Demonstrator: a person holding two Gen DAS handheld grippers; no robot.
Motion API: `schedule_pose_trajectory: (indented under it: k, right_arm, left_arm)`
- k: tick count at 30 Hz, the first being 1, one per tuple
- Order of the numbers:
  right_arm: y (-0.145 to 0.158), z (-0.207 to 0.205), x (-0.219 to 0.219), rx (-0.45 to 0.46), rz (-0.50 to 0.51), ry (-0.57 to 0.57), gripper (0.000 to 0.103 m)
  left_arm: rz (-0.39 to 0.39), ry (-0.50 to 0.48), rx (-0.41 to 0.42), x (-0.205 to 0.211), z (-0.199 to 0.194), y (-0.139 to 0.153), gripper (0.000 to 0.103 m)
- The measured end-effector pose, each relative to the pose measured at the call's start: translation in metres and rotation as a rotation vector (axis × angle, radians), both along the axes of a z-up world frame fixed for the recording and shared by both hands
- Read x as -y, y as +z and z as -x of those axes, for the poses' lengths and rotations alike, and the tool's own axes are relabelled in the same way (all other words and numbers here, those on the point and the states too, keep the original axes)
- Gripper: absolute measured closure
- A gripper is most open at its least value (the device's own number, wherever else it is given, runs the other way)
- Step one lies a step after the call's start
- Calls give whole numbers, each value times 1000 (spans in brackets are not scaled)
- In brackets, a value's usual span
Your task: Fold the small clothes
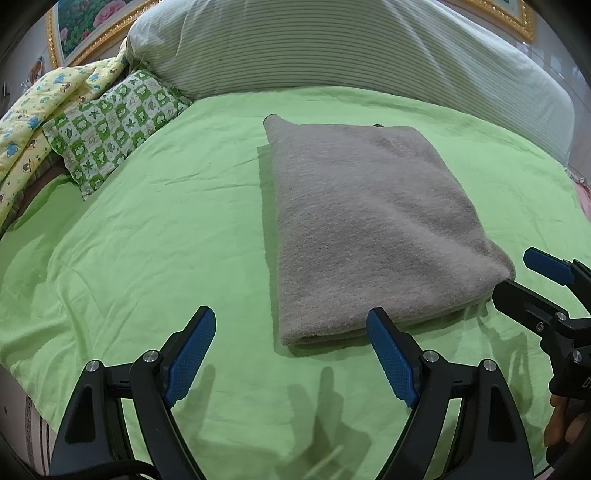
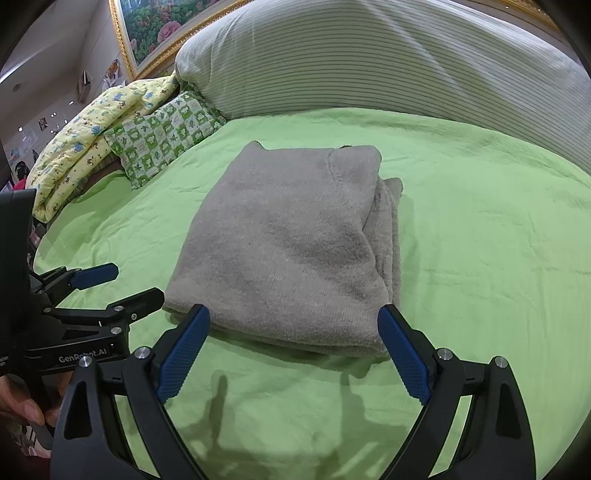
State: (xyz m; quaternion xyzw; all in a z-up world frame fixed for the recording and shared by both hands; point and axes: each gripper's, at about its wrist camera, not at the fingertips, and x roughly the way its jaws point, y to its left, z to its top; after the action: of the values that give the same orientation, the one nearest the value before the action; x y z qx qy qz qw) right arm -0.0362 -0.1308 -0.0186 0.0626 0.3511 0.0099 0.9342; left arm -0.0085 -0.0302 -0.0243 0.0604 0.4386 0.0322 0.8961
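On the green sheet [image 1: 147, 240] the grey garment [image 2: 288, 251] lies already folded into a neat rectangle, while both the left gripper [image 1: 291, 354] and right gripper [image 2: 295, 354] hover just short of it, released and empty, so little seems left.

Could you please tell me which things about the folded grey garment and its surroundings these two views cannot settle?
- What kind of garment the grey garment is: folded, its shape is hidden in both views.
- Framed picture: cut off by the top edge, both views.
- Bed under the green sheet: covered.
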Motion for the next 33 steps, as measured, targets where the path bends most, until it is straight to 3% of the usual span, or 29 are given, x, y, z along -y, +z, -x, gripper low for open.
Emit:
schedule_pose_trajectory:
  k: [33]
  right_arm:
    - [7,-5,5,6,-9,-13,10]
  left_arm:
    - [4,-14,1,6,-5,3,18]
